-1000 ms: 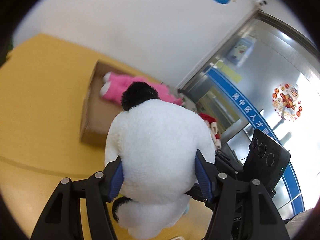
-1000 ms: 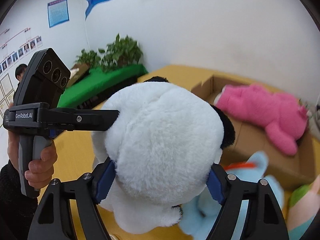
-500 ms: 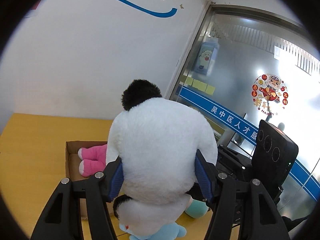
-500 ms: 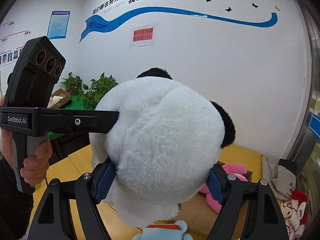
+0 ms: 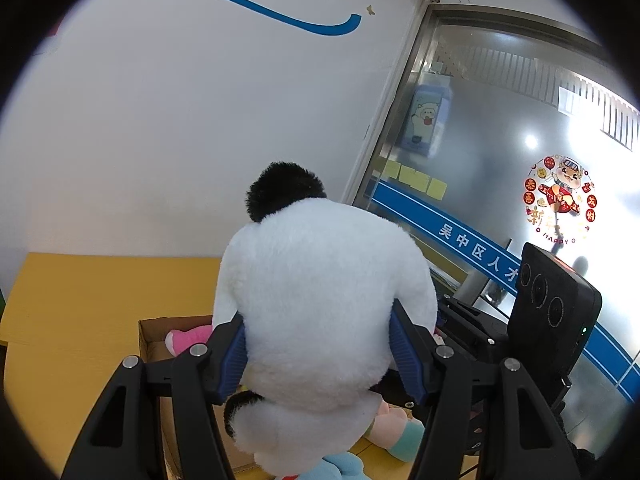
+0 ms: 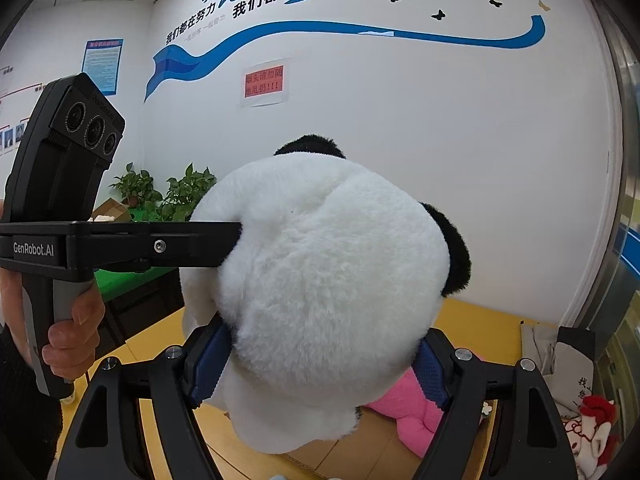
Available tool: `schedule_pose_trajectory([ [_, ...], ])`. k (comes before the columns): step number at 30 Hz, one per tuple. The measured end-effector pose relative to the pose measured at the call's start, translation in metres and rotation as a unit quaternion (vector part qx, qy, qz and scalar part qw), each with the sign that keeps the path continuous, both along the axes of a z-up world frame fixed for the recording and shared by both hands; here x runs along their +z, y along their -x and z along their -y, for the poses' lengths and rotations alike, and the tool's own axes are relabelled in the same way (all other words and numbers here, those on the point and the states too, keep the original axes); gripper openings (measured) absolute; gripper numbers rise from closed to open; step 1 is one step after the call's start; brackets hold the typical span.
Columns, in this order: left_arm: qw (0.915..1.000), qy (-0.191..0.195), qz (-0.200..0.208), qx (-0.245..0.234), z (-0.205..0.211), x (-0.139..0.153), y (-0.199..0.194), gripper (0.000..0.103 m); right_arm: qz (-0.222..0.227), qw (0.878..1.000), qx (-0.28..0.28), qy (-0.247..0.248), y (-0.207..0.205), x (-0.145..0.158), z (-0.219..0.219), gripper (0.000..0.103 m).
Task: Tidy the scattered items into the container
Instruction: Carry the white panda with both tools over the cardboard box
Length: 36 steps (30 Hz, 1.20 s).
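panda's up in both tongs, box is down below

both tongs are clamped on the same big panda (image 5: 320, 312), one from each side. in the left view the left tongs (image 5: 320, 354) have their blue pads sunk into the white fur at lower centre, jaws roughly half spread. in the right view the right tongs (image 6: 316, 364) squeeze it the same way but spread wider, and the other tool's black arm comes in from the left of the frame and presses into the plush at mid height. a hand (image 6: 74, 332) grips that tool's handle at lower left.

the thing that matters for the drop: the box (image 5: 154, 334) sits below and beyond the panda, peeking out at the lower left of the left view, and under the panda at the bottom of the right view. so my guess is the panda has to go forward and down, both hands together. neither looks clearly nearer. the panda's long axis runs roughly up-down in frame, black ear on top.

a pink plush (image 6: 404, 406) already lies in the box. another pastel toy (image 5: 394, 436) shows at the bottom of the left view, on the yellow desk (image 5: 80, 300), apparently outside the box.

hard to tell: the panda blocks most of the box, so how much room is left, no idea. its face is turned away too.
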<state>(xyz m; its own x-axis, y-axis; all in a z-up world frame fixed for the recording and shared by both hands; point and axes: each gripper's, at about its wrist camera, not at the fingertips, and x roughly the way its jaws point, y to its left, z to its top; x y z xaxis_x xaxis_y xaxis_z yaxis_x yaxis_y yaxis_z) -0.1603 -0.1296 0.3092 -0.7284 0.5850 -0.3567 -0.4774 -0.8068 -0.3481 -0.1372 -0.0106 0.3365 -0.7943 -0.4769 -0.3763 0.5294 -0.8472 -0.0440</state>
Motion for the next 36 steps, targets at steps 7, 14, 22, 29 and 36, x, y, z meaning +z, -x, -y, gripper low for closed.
schedule_pose_trajectory([
  [7, 0.9983, -0.021, 0.055, 0.002, 0.015, -0.046, 0.045, 0.062, 0.038, 0.999, -0.005, -0.01, 0.039, -0.037, 0.001, 0.084],
  [14, 0.9954, -0.03, 0.089, 0.017, 0.028, -0.084, 0.08, 0.062, 0.078, 0.997, -0.003, -0.003, 0.083, -0.074, 0.004, 0.084],
  [22, 0.9902, -0.029, 0.133, 0.029, 0.04, -0.135, 0.111, 0.062, 0.123, 0.992, 0.007, 0.009, 0.126, -0.125, 0.007, 0.084],
  [29, 0.9827, -0.039, 0.177, 0.039, 0.049, -0.188, 0.128, 0.062, 0.169, 0.986, 0.011, 0.008, 0.151, -0.176, 0.009, 0.084],
  [36, 0.9685, -0.052, 0.234, 0.069, 0.06, -0.244, 0.13, 0.062, 0.229, 0.973, 0.023, 0.008, 0.172, -0.23, 0.021, 0.084],
])
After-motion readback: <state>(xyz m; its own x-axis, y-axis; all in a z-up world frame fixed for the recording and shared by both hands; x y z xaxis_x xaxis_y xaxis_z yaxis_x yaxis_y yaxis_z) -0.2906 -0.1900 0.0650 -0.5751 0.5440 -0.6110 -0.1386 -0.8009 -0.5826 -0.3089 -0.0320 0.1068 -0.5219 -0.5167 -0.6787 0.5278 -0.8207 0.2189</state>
